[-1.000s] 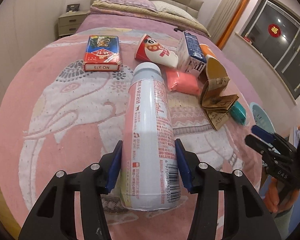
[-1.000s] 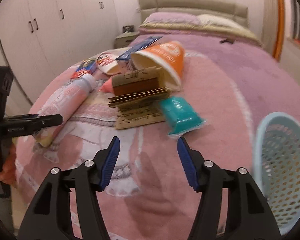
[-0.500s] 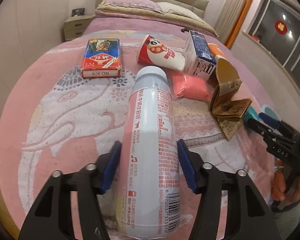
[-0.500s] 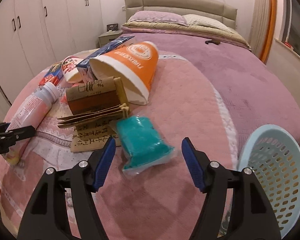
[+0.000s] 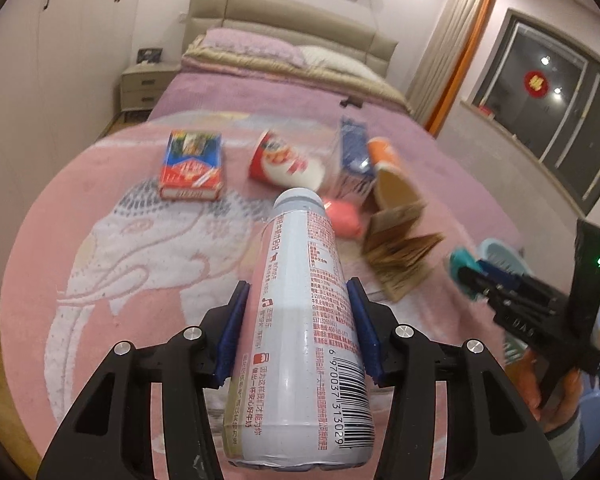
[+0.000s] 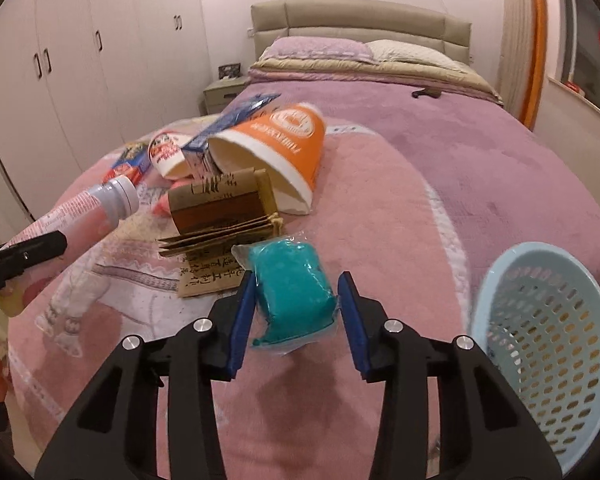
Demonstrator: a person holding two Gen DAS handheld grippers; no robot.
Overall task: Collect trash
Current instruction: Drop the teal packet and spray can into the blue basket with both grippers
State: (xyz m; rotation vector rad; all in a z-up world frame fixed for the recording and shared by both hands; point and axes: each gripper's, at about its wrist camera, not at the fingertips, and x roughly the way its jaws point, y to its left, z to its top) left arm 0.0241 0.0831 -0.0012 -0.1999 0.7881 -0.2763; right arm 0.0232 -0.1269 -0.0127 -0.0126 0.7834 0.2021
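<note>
My left gripper (image 5: 298,308) is shut on a white and pink plastic bottle (image 5: 300,320) and holds it lifted above the pink blanket; the bottle also shows in the right wrist view (image 6: 80,212). My right gripper (image 6: 296,304) has its jaws around a teal wrapped packet (image 6: 292,288) on the blanket, pads close to or touching its sides. A light blue perforated basket (image 6: 548,340) sits at the bed's right edge.
On the blanket lie an orange paper cup (image 6: 276,148), folded brown cardboard (image 6: 224,212), a blue carton (image 5: 354,152), a red and white cup (image 5: 284,164), a pink packet (image 5: 342,218) and a red and blue box (image 5: 192,166). Wardrobes stand left, pillows far.
The left gripper has lifted the bottle off the blanket. The right gripper has moved forward over the teal packet and its jaws have narrowed around it.
</note>
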